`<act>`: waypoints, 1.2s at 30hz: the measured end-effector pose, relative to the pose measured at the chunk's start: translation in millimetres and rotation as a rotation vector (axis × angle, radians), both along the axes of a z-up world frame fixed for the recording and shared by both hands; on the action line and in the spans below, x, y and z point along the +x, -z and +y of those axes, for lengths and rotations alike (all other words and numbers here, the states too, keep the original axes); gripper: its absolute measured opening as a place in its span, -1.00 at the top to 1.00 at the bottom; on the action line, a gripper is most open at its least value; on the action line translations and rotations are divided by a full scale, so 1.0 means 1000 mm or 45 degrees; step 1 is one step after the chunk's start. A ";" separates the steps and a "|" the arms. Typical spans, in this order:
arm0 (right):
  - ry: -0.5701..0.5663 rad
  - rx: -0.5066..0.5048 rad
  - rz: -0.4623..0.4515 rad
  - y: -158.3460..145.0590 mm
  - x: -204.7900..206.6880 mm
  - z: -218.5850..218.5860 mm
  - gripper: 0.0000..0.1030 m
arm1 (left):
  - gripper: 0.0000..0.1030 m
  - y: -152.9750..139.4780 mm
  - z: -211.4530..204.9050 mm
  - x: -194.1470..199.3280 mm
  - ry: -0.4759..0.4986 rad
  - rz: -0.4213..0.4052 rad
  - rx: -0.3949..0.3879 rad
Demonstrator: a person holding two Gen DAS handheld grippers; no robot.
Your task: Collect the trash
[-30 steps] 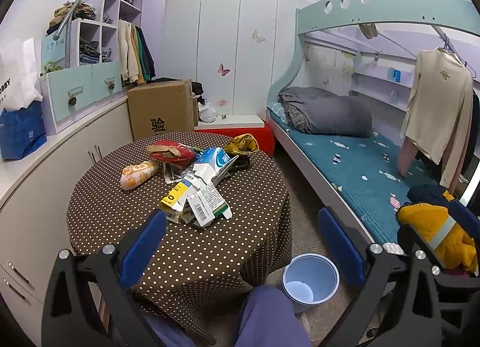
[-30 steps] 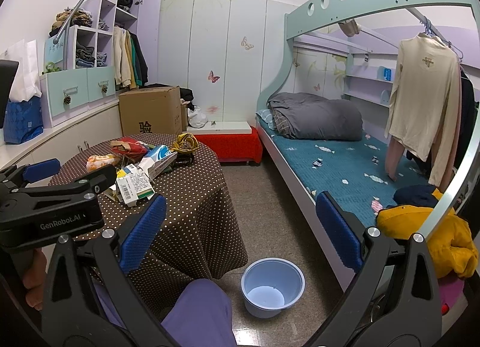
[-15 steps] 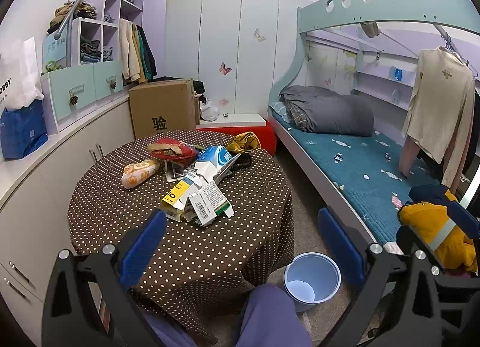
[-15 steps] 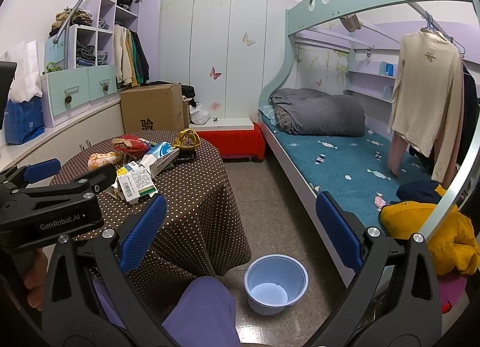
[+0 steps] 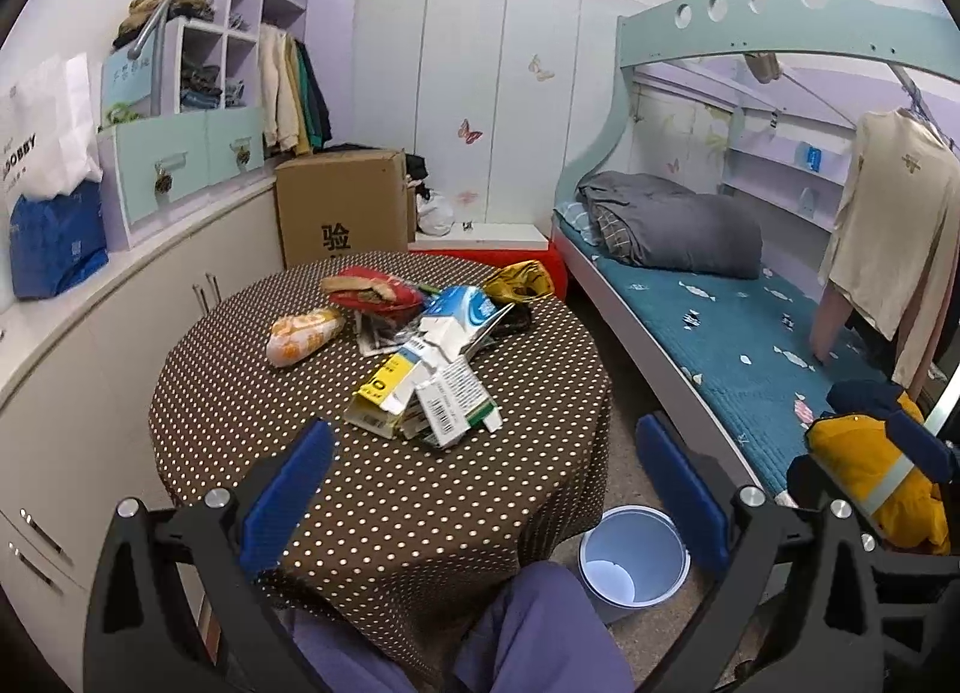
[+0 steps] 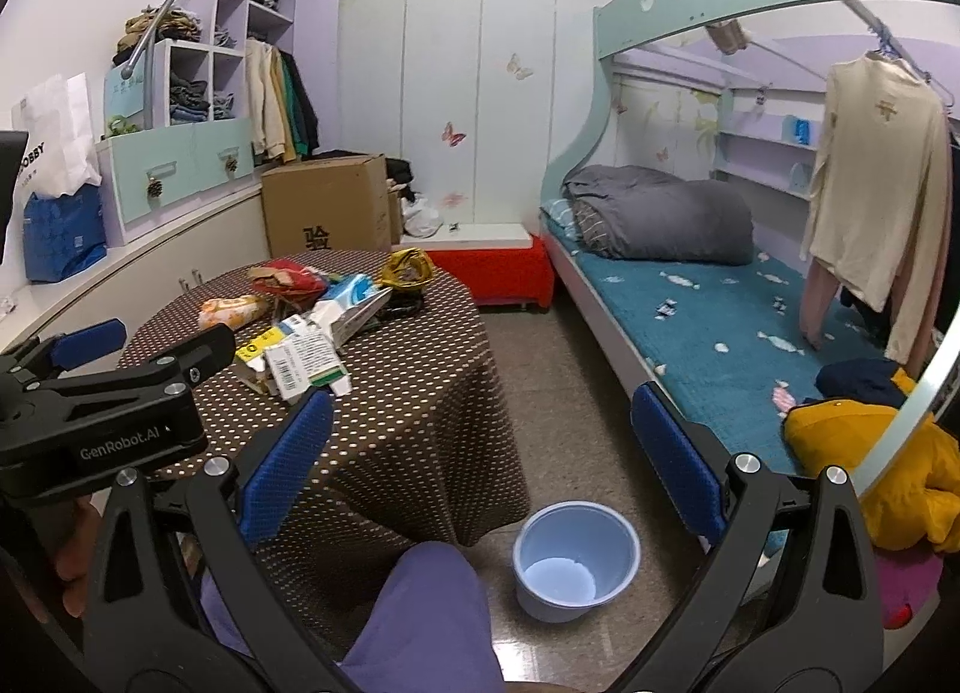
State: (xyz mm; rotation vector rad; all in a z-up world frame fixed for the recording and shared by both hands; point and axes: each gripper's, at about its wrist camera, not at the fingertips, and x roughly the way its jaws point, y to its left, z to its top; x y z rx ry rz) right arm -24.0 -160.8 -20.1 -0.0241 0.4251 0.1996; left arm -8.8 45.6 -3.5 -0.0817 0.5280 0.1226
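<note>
Both tools hang wide open and empty: the left gripper point(image 5: 480, 483) over the near edge of the round brown polka-dot table point(image 5: 252, 393), the right gripper point(image 6: 480, 477) above the floor. The heap of flattened cartons and snack wrappers point(image 5: 420, 351) lies mid-table; the pale blue plastic bin point(image 6: 573, 552) waits near right. Best to pinch the nearest white barcode carton point(image 5: 450, 402) by one edge.

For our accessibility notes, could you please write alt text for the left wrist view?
The open left gripper hovers over a round table in a polka-dot cloth, heaped with trash: flattened cartons and snack wrappers. An empty pale blue bin stands on the floor beside the table, before a bunk bed.
</note>
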 end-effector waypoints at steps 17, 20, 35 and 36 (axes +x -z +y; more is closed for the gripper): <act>-0.180 -0.048 0.160 0.012 0.059 0.089 -0.89 | -0.92 0.029 0.102 0.043 -0.134 0.136 -0.149; -0.221 -0.056 0.198 0.017 0.076 0.109 -0.89 | -0.92 0.035 0.120 0.052 -0.171 0.157 -0.168; -0.384 -0.142 0.405 0.075 0.167 0.180 -0.89 | -0.92 0.075 0.189 0.095 -0.322 0.282 -0.217; -0.382 -0.154 0.416 0.079 0.172 0.182 -0.89 | -0.92 0.080 0.192 0.100 -0.327 0.302 -0.222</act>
